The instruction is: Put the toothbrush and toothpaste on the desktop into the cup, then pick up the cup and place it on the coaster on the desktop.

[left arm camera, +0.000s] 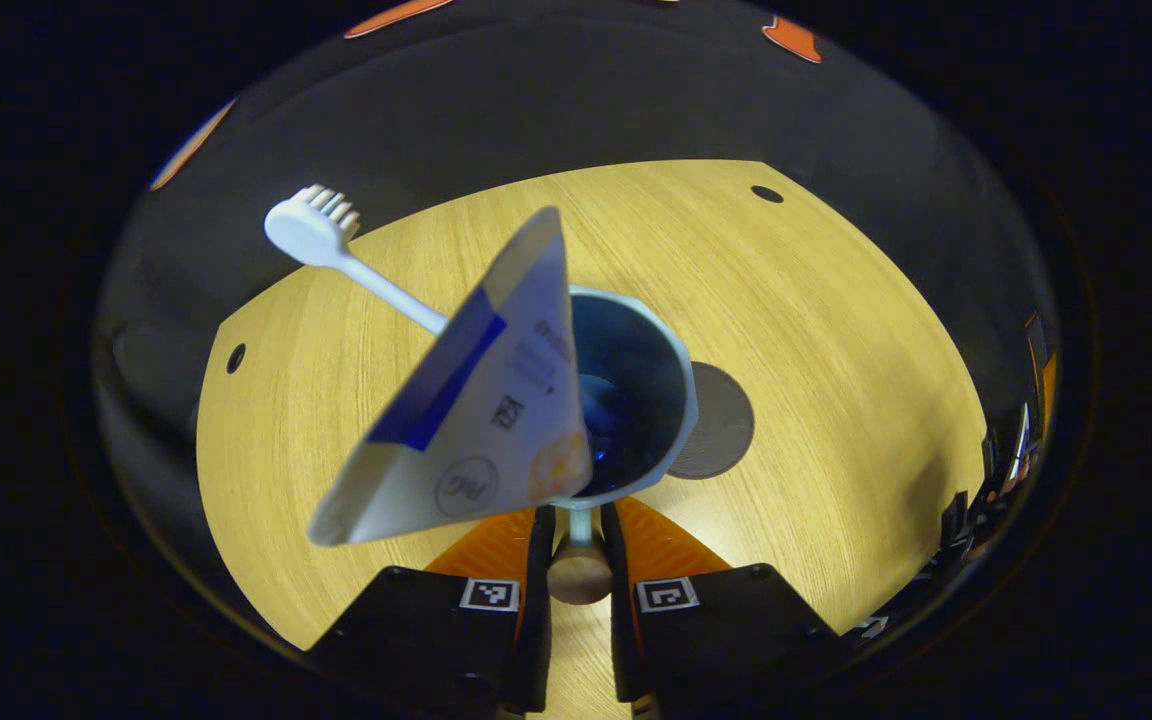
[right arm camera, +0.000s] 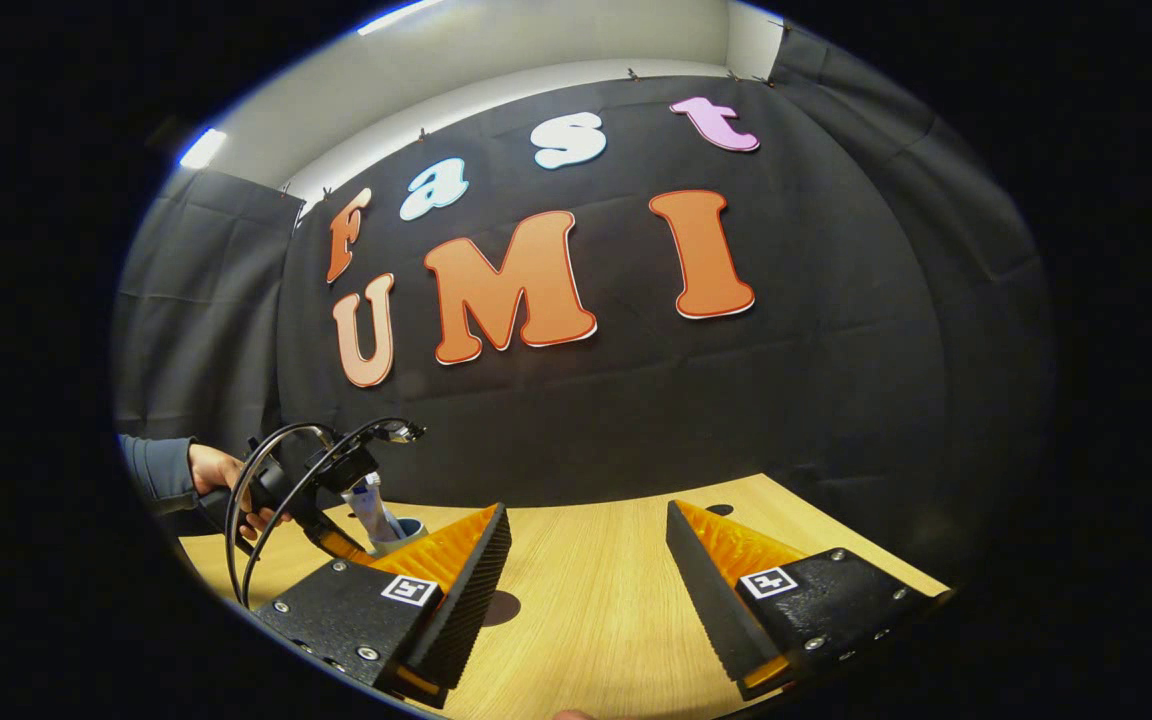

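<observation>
The left gripper is seen at the bottom centre of the left gripper view, its two fingers drawn close together on the handle of a pale blue cup with a dark blue inside; both fingers appear pressed against the handle (its rounded end shows in the narrow gap between them). The cup sits mid-frame above the light wooden desktop; whether it touches the surface cannot be told from this angle. A white toothpaste tube with a blue stripe stands in the cup, its flat crimped end fanned out toward the camera at left of centre. A white plastic toothbrush is also lodged in the cup, leaning toward the upper left of the frame, bristle head outermost. A round dark grey coaster lies on the desktop just right of the cup, partly hidden by its rim.

In the right gripper view, the right gripper is held at bottom centre with its fingers spread wide and nothing between them. At lower left, a hand in a dark sleeve is seen holding the other gripper, with the tube and cup beside it.
</observation>
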### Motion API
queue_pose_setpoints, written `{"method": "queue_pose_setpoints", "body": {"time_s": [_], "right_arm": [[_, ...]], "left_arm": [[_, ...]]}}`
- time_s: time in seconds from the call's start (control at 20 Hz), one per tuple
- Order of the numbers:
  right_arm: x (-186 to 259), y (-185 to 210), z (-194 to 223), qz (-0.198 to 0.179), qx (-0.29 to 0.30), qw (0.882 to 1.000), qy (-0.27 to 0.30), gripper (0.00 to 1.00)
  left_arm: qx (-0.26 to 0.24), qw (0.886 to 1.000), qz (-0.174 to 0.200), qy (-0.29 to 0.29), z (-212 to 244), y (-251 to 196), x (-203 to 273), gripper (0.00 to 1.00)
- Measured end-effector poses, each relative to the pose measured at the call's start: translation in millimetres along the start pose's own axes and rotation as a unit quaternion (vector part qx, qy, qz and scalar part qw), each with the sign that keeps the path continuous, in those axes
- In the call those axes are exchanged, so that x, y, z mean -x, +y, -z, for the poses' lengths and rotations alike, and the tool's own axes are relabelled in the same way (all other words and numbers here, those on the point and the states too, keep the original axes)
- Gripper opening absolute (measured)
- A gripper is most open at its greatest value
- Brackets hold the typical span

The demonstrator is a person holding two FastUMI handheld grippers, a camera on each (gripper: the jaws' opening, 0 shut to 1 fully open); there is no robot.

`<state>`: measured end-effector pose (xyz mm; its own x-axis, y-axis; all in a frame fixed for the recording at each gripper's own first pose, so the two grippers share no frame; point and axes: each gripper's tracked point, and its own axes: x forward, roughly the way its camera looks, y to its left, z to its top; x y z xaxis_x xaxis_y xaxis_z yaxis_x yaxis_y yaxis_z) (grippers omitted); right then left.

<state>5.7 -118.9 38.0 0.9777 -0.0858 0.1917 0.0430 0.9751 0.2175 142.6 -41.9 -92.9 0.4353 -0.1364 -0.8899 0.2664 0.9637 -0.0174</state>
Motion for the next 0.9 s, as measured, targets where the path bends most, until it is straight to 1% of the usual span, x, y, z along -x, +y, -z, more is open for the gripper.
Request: {"method": "queue_pose_setpoints", "body": {"time_s": [0.25,0.5,0.65,0.8,0.9], "right_arm": [[10.5,-9.9,-3.2,0.011,0.003,1.000,0.004,0.94],[20.1,-18.6,-3.3,0.024,0.005,1.000,0.009,0.94],[24.8,-22.6,-1.0,0.030,0.009,0.999,0.011,0.94],[26.6,-20.8,5.6,0.028,0.010,0.999,0.022,0.94],[23.2,-19.9,7.6,0.029,0.012,0.999,0.024,0.94]], "left_arm": [[-0.022,1.000,0.019,0.004,9.7,-8.0,-11.8,0.29],[-0.039,0.999,0.032,0.012,14.6,-11.1,-13.4,0.29],[-0.047,0.998,0.033,0.022,15.5,-7.4,-8.5,0.29],[-0.046,0.998,0.034,0.026,14.2,-13.4,-8.7,0.29],[-0.057,0.997,0.038,0.035,12.6,-19.0,-8.2,0.29]]}}
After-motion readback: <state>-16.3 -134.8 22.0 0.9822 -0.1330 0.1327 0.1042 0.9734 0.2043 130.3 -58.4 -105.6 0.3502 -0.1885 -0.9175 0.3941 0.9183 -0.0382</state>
